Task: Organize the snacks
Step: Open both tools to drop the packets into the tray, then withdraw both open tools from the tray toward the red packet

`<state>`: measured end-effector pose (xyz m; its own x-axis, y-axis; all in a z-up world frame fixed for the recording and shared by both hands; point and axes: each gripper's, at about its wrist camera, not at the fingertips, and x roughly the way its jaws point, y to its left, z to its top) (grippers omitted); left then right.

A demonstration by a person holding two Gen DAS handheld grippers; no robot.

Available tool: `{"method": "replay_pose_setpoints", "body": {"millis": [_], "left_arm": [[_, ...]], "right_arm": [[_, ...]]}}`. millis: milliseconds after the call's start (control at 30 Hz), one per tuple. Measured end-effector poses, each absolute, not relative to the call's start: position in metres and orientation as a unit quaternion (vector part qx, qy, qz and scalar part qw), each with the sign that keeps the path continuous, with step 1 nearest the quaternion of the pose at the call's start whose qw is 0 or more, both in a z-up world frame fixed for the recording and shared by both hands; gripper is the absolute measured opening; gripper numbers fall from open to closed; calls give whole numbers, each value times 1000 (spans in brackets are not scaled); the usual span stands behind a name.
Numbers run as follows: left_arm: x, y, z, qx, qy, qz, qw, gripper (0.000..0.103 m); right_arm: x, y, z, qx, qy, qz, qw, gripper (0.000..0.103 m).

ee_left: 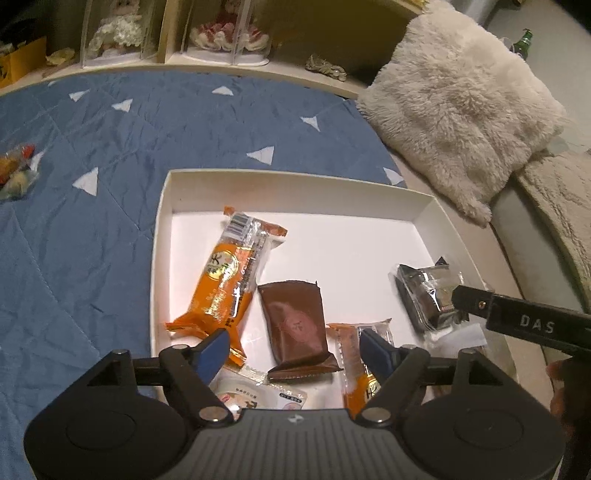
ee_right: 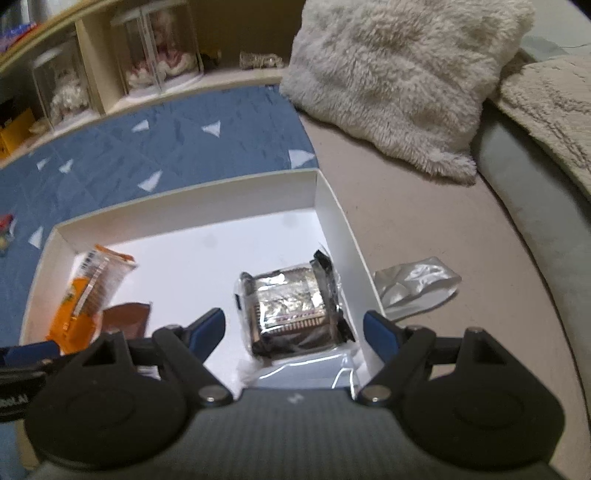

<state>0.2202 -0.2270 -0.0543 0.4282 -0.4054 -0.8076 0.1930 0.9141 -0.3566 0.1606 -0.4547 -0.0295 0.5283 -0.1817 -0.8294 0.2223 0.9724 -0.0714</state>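
Note:
A white box [ee_left: 162,206] [ee_right: 325,206] lies on the bed. It holds an orange snack packet [ee_left: 225,273] [ee_right: 88,291], a brown packet [ee_left: 295,325] [ee_right: 123,317], a second orange packet [ee_left: 354,369], a white packet [ee_left: 258,391] and a silver-black packet [ee_left: 428,291] [ee_right: 288,306]. My left gripper [ee_left: 295,350] is open and empty above the brown packet. My right gripper [ee_right: 295,328] is open, its fingers on either side of the silver-black packet lying in the box's right corner. The right gripper's finger [ee_left: 476,302] shows by that packet in the left wrist view.
A blue quilt [ee_left: 110,184] covers the bed. A colourful snack packet [ee_left: 16,170] lies on it far left. A silver wrapper [ee_right: 417,284] lies right of the box. A fluffy cushion [ee_left: 461,110] [ee_right: 399,81] sits behind, with shelves holding dolls [ee_left: 118,33].

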Motion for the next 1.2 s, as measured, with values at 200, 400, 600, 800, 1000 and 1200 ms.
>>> {"method": "replay_pose_setpoints", "body": {"millis": [200,400,600,800,1000,1200], "left_arm": [[216,-214,-35,-87,492,-177,848,83],[214,-198,-19,-79,482,-173,855,88],[210,-185,-9,-68,472,-170,862,102],[208,-167,-3,-47,464,-167,868,103],[210,-149,4,-34,456,-161,875,103],[214,-127,8,-21,452,-154,878,103]], "right_arm": [[145,-438,-8,-3,455,-117,883,89],[131,-422,8,-17,443,-102,891,92],[120,-411,18,-27,429,-107,896,100],[113,-405,25,-28,416,-105,903,102],[111,-394,30,-17,405,-88,910,103],[115,-379,34,1,395,-66,916,103]]}}
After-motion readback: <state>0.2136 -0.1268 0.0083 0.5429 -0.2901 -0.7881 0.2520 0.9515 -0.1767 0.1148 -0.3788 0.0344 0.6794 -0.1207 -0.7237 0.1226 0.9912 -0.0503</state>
